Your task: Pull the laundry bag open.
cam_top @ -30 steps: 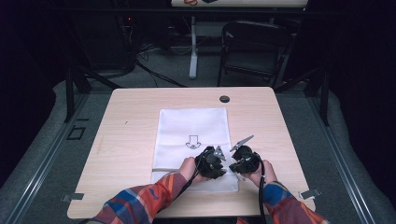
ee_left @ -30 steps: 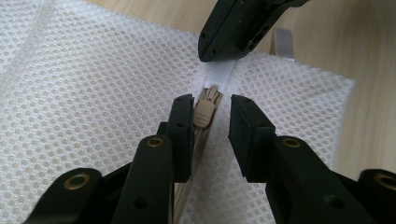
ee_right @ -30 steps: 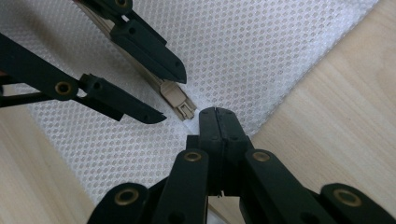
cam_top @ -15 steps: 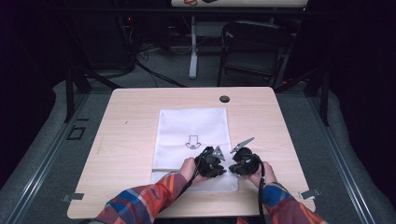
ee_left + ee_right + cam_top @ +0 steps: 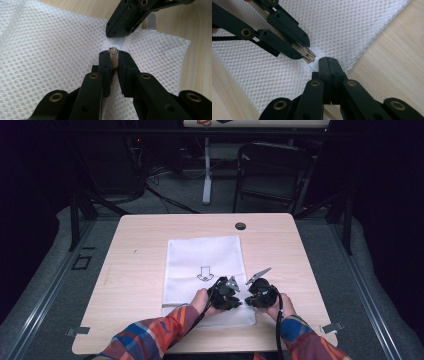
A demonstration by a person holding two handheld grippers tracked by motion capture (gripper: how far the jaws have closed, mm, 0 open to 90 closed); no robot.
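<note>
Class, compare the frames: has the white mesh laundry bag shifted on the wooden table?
No. The white mesh laundry bag lies equally far from the table's black round grommet.

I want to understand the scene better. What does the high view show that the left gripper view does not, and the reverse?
High view alone: the whole table, a black arrow printed on the mesh bag, a chair behind, and plaid sleeves. Left gripper view alone: the left gripper has just been closing and clamps a small pale zipper pull, and the honeycomb weave of the mesh is plain. Both share the bag, the wooden tabletop and the right gripper pinching the bag's edge close by.
</note>
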